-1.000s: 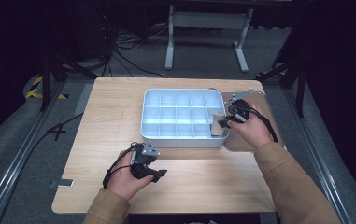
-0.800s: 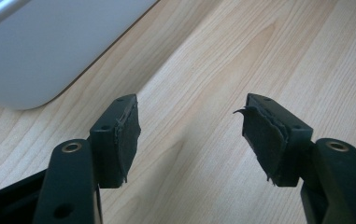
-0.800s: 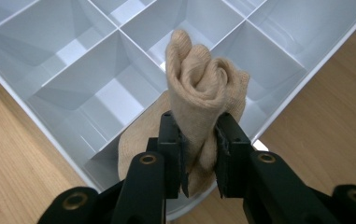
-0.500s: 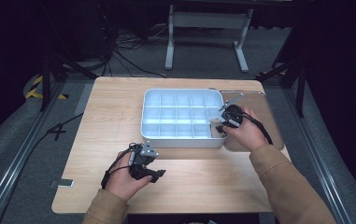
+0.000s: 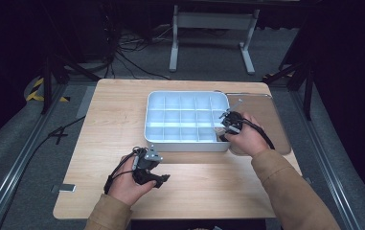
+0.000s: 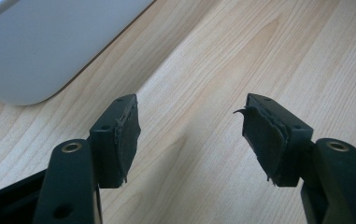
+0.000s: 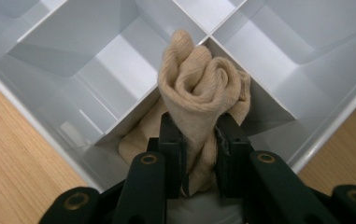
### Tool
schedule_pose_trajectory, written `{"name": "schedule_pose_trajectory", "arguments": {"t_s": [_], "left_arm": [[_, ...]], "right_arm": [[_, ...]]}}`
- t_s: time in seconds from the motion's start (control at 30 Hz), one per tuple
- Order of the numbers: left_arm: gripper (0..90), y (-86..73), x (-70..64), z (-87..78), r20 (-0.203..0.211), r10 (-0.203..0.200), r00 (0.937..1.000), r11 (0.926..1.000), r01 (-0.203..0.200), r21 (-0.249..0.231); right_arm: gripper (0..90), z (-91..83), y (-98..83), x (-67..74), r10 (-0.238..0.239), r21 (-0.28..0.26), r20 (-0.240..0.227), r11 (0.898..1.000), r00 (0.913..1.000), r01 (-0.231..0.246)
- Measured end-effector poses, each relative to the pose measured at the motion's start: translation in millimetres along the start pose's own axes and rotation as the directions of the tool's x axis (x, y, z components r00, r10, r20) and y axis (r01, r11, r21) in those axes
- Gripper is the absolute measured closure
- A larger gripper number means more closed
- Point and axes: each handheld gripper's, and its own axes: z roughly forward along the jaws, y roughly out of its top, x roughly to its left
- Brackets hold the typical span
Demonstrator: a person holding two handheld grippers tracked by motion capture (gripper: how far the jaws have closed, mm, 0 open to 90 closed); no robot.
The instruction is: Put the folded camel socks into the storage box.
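The right gripper point(image 7: 199, 135) pinched a rolled beige sock point(image 7: 202, 86) between its jaws, the roll standing beyond their tips over the divided tray's point(image 5: 186, 143) corner compartment; the left gripper point(image 6: 189, 135) rested spread, empty, on the tabletop point(image 6: 213, 60).

cloth point(image 7: 199, 88): beige knit, looks like a rolled sock, soft and ribbed
state: bunched into a loose roll; my jaws pinch its lower part, the curled top bulges free above them
pose: roughly upright, rolled end up, a slack fold trailing down behind the jaws
place: in a corner cell of the tray point(image 7: 96, 56), lower part down inside the cell, top poking above the dividers
tray: white plastic organiser with a grid of cells, flat on the wooden table; the other cells I can see hold nothing
tray corner: the cloth's cell is the near right one point(image 5: 218, 135), seen from above
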Motion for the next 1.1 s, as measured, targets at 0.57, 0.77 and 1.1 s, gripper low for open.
{"name": "schedule_pose_trajectory", "arguments": {"t_s": [0.57,0.77,1.1], "left_arm": [[36.9,-4.3,0.9,-0.9,-0.010,-0.003,0.9999,0.9999,0.003,0.010],[36.8,-6.1,1.9,-2.7,-0.007,-0.006,1.0000,1.0000,0.006,0.007],[36.7,-15.2,3.5,-8.2,-0.025,-0.033,0.9992,0.9994,0.033,0.009]], "right_arm": [[75.2,16.2,11.1,-0.4,0.004,0.099,0.003,0.995,1.0000,-0.005],[72.0,13.4,8.7,-0.6,-0.008,0.076,-0.005,0.997,1.0000,0.008],[59.1,-14.3,1.4,1.6,0.003,-0.056,-0.036,0.998,0.9993,-0.005]]}}
